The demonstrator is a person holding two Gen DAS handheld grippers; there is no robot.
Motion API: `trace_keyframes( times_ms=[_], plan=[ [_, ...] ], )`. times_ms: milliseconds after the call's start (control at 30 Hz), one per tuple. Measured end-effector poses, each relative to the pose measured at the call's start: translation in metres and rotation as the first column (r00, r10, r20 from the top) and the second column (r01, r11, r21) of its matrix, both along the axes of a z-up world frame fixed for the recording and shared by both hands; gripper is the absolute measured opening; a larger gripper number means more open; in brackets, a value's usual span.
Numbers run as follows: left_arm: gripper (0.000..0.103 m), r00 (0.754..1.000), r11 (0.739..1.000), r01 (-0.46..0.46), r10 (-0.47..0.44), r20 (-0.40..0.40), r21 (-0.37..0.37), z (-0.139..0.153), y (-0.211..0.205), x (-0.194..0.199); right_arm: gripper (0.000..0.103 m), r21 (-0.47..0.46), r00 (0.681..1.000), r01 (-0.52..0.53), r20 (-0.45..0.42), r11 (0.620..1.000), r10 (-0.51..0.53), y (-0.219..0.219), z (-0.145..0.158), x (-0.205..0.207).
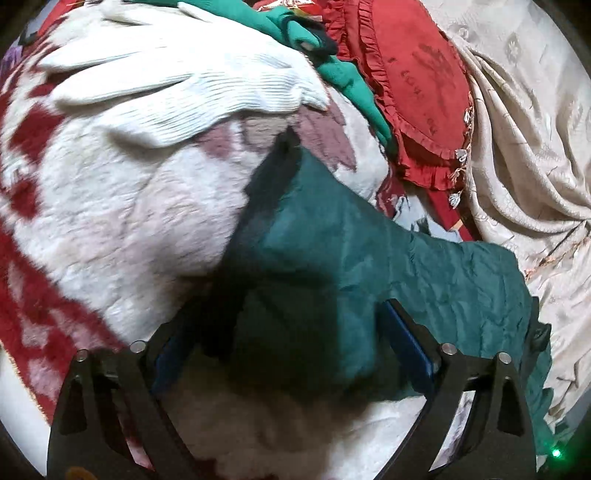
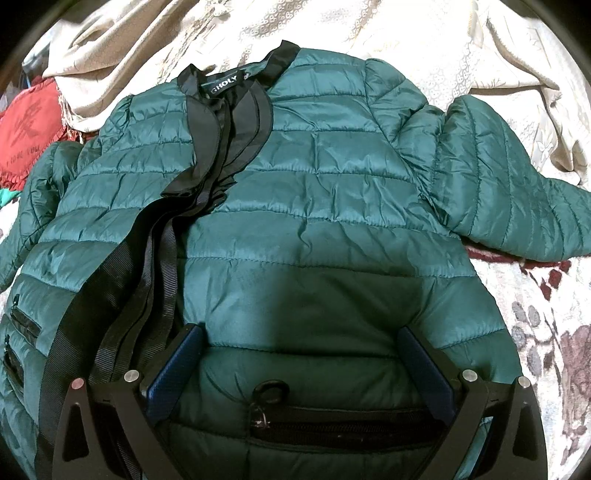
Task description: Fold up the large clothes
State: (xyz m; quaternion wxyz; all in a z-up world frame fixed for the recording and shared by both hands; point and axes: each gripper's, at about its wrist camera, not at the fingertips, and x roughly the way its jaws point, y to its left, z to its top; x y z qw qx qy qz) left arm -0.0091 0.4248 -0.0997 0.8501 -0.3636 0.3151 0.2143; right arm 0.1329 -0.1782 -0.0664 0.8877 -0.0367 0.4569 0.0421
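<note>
A dark green quilted puffer jacket [image 2: 314,206] lies spread on the bed, front up, with black collar and zipper band [image 2: 207,155] running down its left half. Its right sleeve [image 2: 517,192] lies out to the right. My right gripper [image 2: 299,339] is open, its blue-padded jaws spread over the lower front above a zipped pocket [image 2: 332,417]. In the left wrist view, a green sleeve [image 1: 332,266] lies between the jaws of my open left gripper [image 1: 280,332], over the blanket.
A white and red floral fleece blanket [image 1: 110,221] covers the bed. A white ribbed garment [image 1: 166,85], bright green clothes [image 1: 343,74] and a red frilled cushion [image 1: 413,88] lie beyond. A cream patterned cloth [image 2: 369,33] lies at the back.
</note>
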Motion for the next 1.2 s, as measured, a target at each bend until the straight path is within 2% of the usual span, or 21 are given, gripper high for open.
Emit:
trace_keyframes(
  times_ms=[33,67,100,167,300,367,467,633,767,867,967,1033,1167,1200],
  plan=[
    [0.031,1.000,1.000,-0.002,0.002,-0.013,-0.013,0.000,0.002,0.002,0.103,-0.002,1.000,0.001,-0.002,1.000,-0.001,0.000,0.000,0.000],
    [0.020,1.000,0.999,-0.006,0.005,-0.023,-0.044,0.001,0.002,0.003,0.103,-0.005,1.000,0.001,-0.002,1.000,-0.001,0.001,0.000,0.000],
    [0.019,1.000,0.998,-0.013,0.013,-0.015,-0.057,0.003,0.001,0.004,0.103,-0.010,1.000,0.001,-0.003,1.000,-0.001,0.001,0.000,0.000],
    [0.017,1.000,1.000,-0.017,0.017,0.000,-0.005,0.018,-0.008,0.007,0.103,-0.022,1.000,0.006,-0.007,1.000,-0.006,0.001,0.001,-0.001],
    [0.017,0.996,0.998,0.043,-0.047,0.080,0.052,0.060,-0.034,0.014,0.103,-0.038,0.998,0.045,0.039,0.998,-0.044,-0.004,0.016,-0.012],
    [0.017,0.986,0.993,0.093,-0.103,0.134,0.079,0.087,-0.055,0.018,0.103,-0.028,0.994,0.073,0.078,0.997,-0.071,-0.013,0.029,-0.020],
    [0.017,0.958,0.978,0.176,-0.198,0.209,0.115,0.126,-0.090,0.028,0.103,0.009,0.985,0.123,0.118,0.992,-0.123,-0.033,0.048,-0.033],
    [0.017,0.887,0.932,0.329,-0.361,0.289,0.155,0.183,-0.166,0.070,0.103,0.030,0.978,0.177,0.111,0.984,-0.179,-0.062,0.060,-0.047],
    [0.017,0.813,0.876,0.453,-0.481,0.329,0.162,0.214,-0.231,0.104,0.103,-0.003,0.979,0.174,0.112,0.985,-0.172,-0.077,0.066,-0.058],
    [0.017,0.748,0.820,0.537,-0.571,0.337,0.198,0.229,-0.285,0.132,0.103,-0.028,0.985,0.156,0.085,0.987,-0.153,-0.088,0.064,-0.065],
    [0.017,0.674,0.753,0.631,-0.651,0.348,0.187,0.229,-0.341,0.166,0.103,-0.086,0.987,0.155,0.048,0.984,-0.152,-0.099,0.055,-0.068],
    [0.017,0.637,0.715,0.678,-0.687,0.349,0.170,0.221,-0.375,0.183,0.103,-0.103,0.985,0.172,0.022,0.980,-0.171,-0.110,0.051,-0.069],
    [0.017,0.554,0.619,0.778,-0.755,0.351,0.103,0.188,-0.444,0.220,0.103,-0.093,0.982,0.185,-0.007,0.978,-0.187,-0.129,0.044,-0.071],
    [0.017,0.540,0.597,0.798,-0.767,0.347,0.079,0.176,-0.460,0.230,0.103,-0.091,0.982,0.188,-0.019,0.978,-0.190,-0.133,0.042,-0.071]
  ],
)
